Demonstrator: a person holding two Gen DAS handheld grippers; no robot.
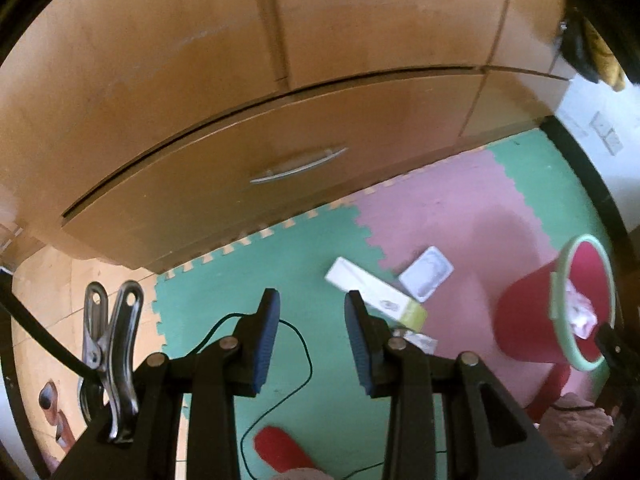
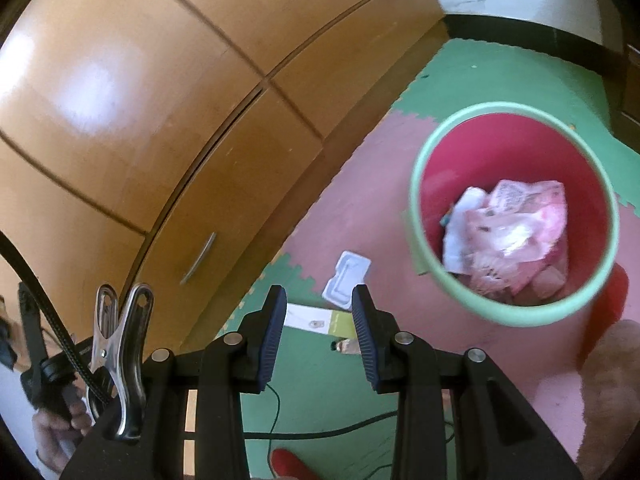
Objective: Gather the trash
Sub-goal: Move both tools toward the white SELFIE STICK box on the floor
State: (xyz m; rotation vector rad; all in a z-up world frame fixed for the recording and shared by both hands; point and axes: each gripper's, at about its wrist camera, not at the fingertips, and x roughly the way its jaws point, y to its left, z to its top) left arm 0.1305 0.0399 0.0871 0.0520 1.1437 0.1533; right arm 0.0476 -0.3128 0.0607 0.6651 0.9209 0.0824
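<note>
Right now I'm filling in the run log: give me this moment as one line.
bin: holds crumpled wrappers | floor: long box, white tray | left gripper: empty | right gripper: empty

The wooden wardrobe (image 1: 248, 80) fills the background; below its drawer handle (image 1: 298, 165) lie green and pink foam mats (image 1: 224, 292), crossed by what looks like a thin black cable (image 1: 308, 360).
</note>
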